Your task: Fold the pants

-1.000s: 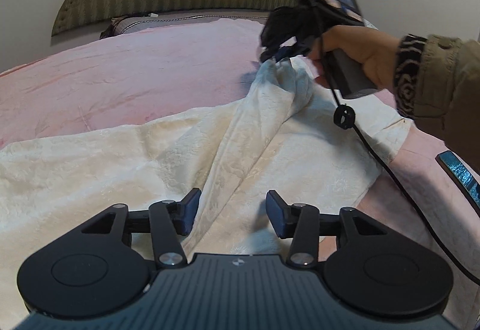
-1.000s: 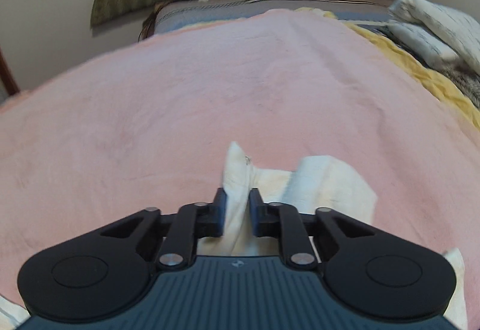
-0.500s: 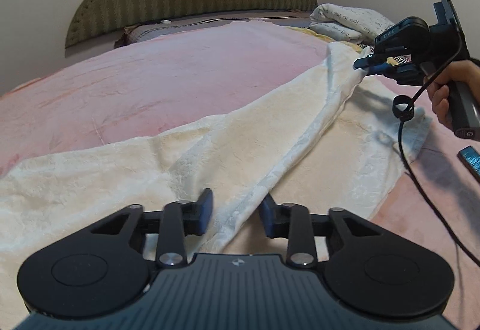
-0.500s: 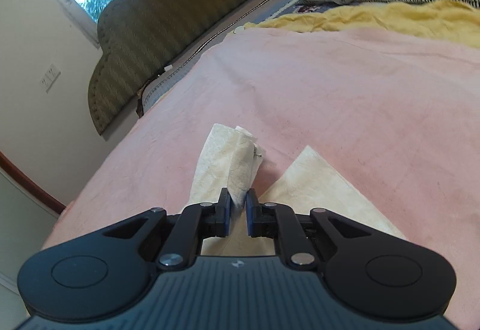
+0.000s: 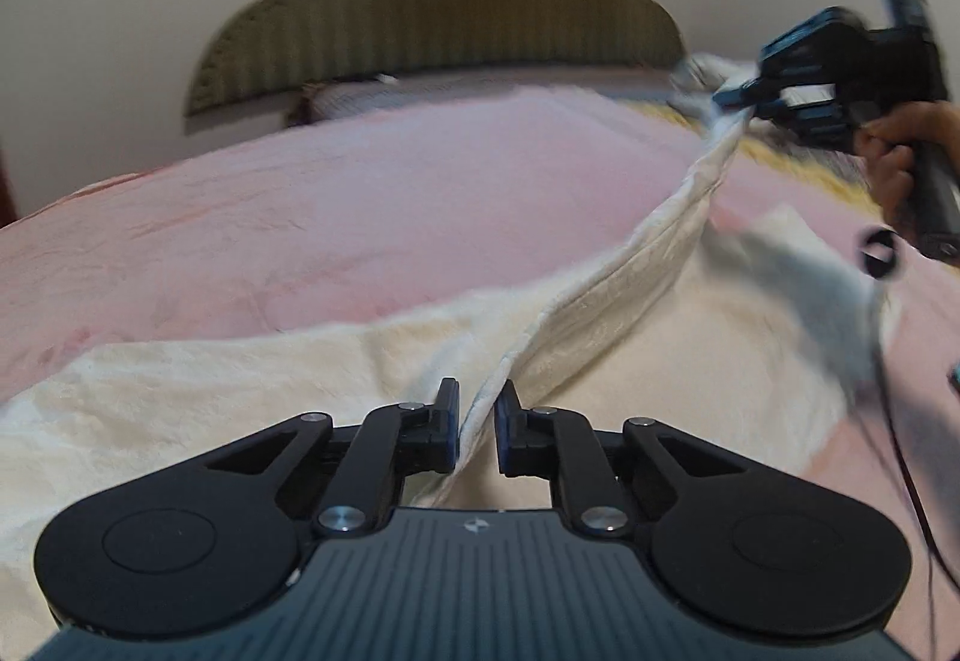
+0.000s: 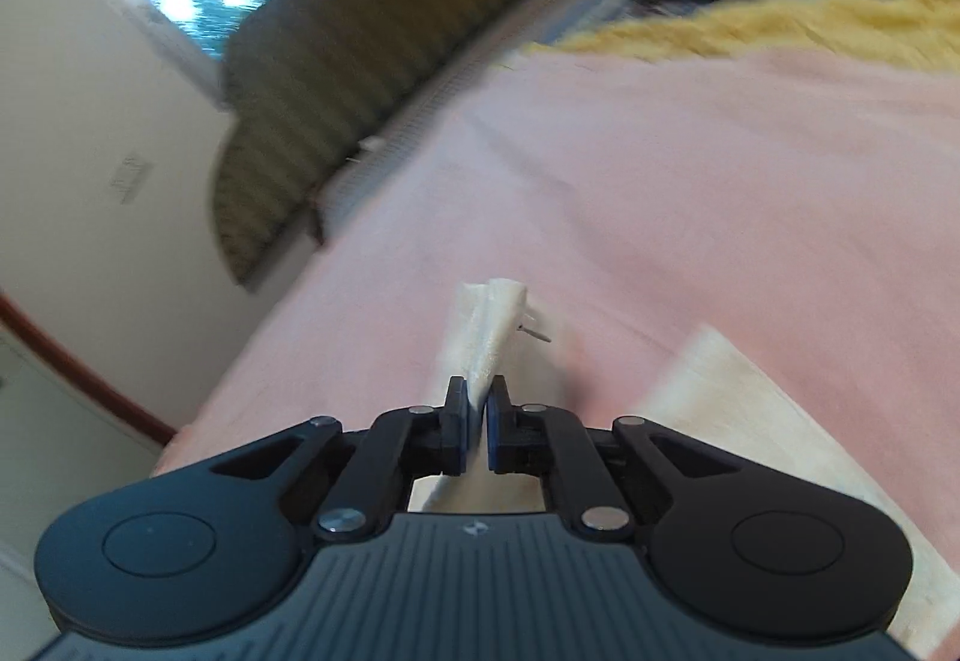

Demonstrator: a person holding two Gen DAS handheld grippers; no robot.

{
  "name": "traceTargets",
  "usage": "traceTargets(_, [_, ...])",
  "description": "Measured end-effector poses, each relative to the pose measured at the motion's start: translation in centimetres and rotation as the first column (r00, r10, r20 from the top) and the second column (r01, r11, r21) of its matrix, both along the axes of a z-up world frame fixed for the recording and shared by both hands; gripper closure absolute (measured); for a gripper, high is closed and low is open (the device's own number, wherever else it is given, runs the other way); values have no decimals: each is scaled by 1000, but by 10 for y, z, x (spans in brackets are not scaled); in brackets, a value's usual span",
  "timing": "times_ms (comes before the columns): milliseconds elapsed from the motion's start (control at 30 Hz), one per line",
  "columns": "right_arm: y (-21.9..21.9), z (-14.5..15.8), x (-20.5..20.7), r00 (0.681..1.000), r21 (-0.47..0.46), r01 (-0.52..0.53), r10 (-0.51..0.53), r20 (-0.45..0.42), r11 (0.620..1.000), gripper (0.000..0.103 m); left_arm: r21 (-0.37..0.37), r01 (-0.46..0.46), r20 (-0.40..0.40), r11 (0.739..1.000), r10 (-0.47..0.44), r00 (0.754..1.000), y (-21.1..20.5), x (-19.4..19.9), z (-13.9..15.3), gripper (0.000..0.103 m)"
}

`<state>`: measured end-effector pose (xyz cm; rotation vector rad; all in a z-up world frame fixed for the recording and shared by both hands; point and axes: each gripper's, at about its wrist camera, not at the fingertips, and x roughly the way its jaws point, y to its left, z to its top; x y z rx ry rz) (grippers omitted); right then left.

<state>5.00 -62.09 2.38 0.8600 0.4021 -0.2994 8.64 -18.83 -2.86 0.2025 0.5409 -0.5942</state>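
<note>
Left tongs [image 5: 477,424]: my two fingers are closed in on a raised fold of the pants, cloth pinched between them at the near edge of the bed.
Right tongs [image 6: 476,428]: clenched tight on a pants corner, which sticks out past the tips; in the left view they [image 5: 735,96] hold it up at far right.
Pants [image 5: 606,295]: cream, spread on the pink blanket, with a taut ridge running from my left tongs up to my right tongs.
Pink blanket [image 5: 360,205]: covers the bed beneath the pants.
Headboard [image 5: 438,12]: green, striped, at the far end.
Yellow blanket [image 6: 780,24]: far right, beside the pink one.
</note>
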Motion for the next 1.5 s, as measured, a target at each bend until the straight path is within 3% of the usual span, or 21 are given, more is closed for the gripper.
traceTargets(67, [11,36,-1,987,-66,-46,55,151,997,97,-75,-66,58,995,71,996,11,-1,16,87])
traceTargets(133, [29,68,-20,923,-196,-77,144,357,978,97,-93,-78,112,993,88,990,17,-8,29,89])
traceTargets(167, [38,76,-33,903,-256,-65,166,396,965,98,-67,-55,124,996,63,990,16,-11,31,91])
traceTargets(200, [42,76,-44,911,-272,-44,151,384,961,98,-16,-13,120,1000,15,993,12,-15,30,91])
traceTargets(267, [33,51,-65,953,-193,2,57,297,981,97,47,62,76,997,-65,995,5,-24,17,87])
traceTargets(333, [14,12,-86,988,-79,80,-69,137,994,97,89,144,45,986,-148,988,-2,-37,2,87])
traceTargets(400, [1,-26,-109,988,53,150,-152,38,987,97,159,166,65,973,-178,982,-10,-54,-12,88])
traceTargets(467, [0,-45,-128,983,112,181,-183,8,977,97,186,191,50,964,-204,978,-11,-62,-22,88])
traceTargets(633, [7,-45,-145,982,86,186,-182,-53,979,97,163,202,3,966,-205,979,-2,-53,-27,89])
traceTargets(767, [3,-17,-101,990,58,126,-122,-71,990,97,56,83,12,995,-83,996,9,-34,-9,88])
traceTargets(833, [11,15,-68,999,-24,48,-49,-17,999,97,-4,-12,46,1000,12,999,15,-24,8,88])
traceTargets(900, [27,62,-44,994,-124,-8,22,106,992,97,-94,-87,104,992,97,990,28,-22,28,88])
traceTargets(933, [34,80,-43,979,-156,-21,52,199,988,97,-134,-105,135,985,123,983,33,-24,38,88])
traceTargets(1000, [48,108,-61,909,-247,-30,129,397,969,97,-147,-83,170,986,108,979,36,-30,49,88])
traceTargets(1033, [54,110,-72,908,-290,-2,123,401,957,97,-104,-49,161,993,66,985,32,-31,47,86])
traceTargets(1067, [54,104,-81,927,-303,25,91,363,953,97,-31,-5,135,1000,9,991,22,-33,39,83])
traceTargets(1133, [39,65,-95,982,-262,63,-14,187,963,97,75,84,64,994,-89,994,8,-39,14,81])
traceTargets(1167, [27,39,-101,994,-203,89,-74,84,975,97,112,116,28,987,-120,992,1,-44,0,82])
traceTargets(1233, [5,-15,-120,985,-36,160,-161,-54,987,97,162,137,8,977,-140,990,-6,-54,-16,82])
traceTargets(1333, [3,-50,-141,975,24,201,-197,-107,979,97,206,148,55,967,-163,985,-7,-63,-24,82])
traceTargets(1500, [4,-45,-140,976,4,193,-191,-103,981,97,162,151,1,975,-153,988,0,-53,-21,82])
